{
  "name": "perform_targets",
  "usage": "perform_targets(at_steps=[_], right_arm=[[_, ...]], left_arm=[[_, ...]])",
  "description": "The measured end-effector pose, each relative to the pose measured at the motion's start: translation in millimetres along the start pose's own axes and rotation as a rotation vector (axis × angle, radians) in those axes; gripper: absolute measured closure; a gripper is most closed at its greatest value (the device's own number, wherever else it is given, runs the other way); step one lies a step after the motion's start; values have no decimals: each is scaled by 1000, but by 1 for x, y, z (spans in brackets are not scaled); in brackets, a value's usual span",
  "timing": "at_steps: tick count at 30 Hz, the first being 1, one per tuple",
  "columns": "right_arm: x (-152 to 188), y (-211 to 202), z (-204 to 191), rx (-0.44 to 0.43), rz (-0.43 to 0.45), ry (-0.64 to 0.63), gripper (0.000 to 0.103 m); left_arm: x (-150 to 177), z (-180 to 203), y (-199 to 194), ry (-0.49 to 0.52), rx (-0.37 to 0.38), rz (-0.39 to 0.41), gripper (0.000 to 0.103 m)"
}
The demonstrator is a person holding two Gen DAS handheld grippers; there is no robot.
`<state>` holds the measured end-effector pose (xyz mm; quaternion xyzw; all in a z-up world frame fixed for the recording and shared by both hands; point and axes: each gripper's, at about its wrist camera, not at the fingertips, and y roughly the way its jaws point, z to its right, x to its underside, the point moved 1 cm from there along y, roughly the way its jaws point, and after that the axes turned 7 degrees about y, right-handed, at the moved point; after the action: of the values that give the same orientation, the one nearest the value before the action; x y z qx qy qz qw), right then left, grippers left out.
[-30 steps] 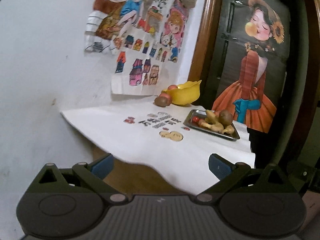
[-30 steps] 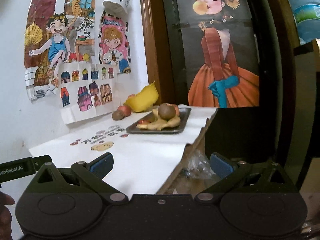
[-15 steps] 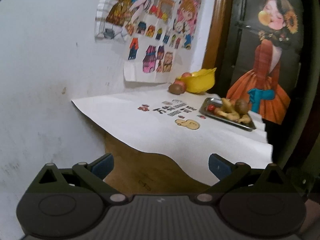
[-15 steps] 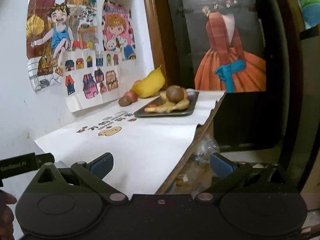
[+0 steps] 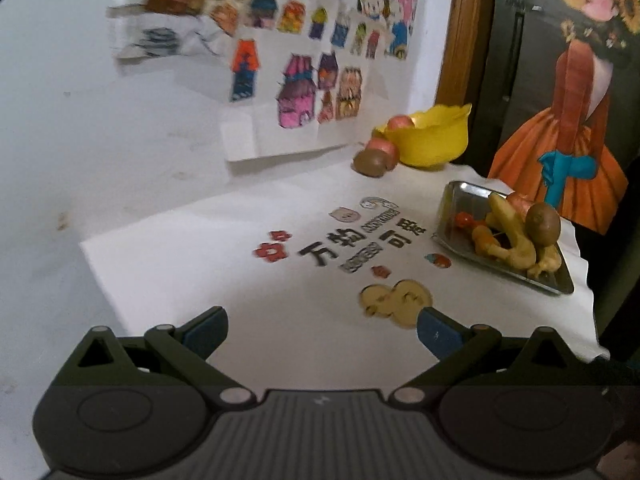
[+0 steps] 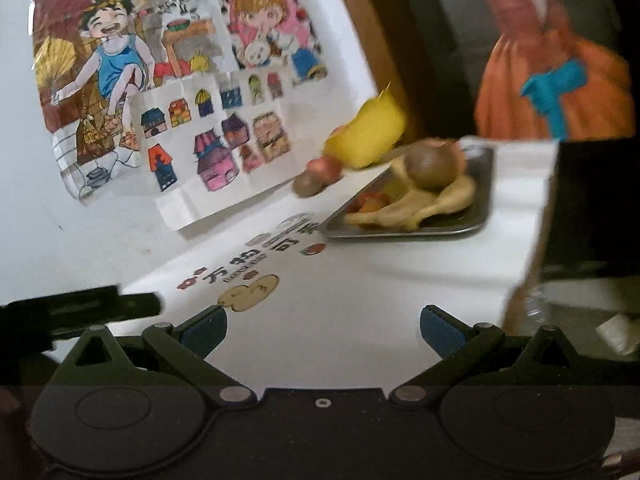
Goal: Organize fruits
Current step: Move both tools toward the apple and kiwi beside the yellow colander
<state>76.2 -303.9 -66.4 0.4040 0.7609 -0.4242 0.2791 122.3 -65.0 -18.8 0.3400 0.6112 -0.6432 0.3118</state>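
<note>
- The left claw [image 5: 322, 326] hung over the near part of the table [image 5: 248, 312], its blue pads wide apart and nothing between them.
- The right claw [image 6: 322, 326] was likewise spread wide and empty, above the near white cover of the table [image 6: 360, 280].
- In the right view, a dark bar of the other tool [image 6: 80, 304] crossed the left edge, just above the claw.
- Farther on, printed stickers [image 5: 356, 242] lay flat on the cover, a tan one [image 5: 394, 300] nearest the left claw.
- Beyond them to the right sat a metal tray [image 5: 456, 200], near the table's right edge, holding pale yellow pieces [image 5: 516, 236], a brown kiwi [image 5: 542, 220] resting on them, and a small red fruit [image 5: 464, 220].
- At the far end stood a yellow bowl [image 5: 432, 140] by the wall, with a pinkish fruit [image 5: 400, 122] inside it.
- Just left of the bowl, on the cover, a second kiwi [image 5: 370, 163] touched a red apple [image 5: 382, 146].
- Coloured drawings [image 6: 180, 92] hung on the wall behind.
</note>
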Motion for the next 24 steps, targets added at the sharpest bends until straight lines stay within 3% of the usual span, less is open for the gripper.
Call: perform_targets(at_steps=[6,14,19,24], right_arm=[[-56,3,-6,24,-205,116,1],[-174,-38,-28,55,-360,112,1],[-245,-48,-32,65,-360,124,1],[-281,-12,-45,39,-333,105,1]], left_arm=[[-57,24,-10,-14,19,-162,0],[-157,44,-61,-83,-69,-249,0],[-205,53,-76,-83,-112,-258,0],[-230,48,-45,4,-97,-200,0]])
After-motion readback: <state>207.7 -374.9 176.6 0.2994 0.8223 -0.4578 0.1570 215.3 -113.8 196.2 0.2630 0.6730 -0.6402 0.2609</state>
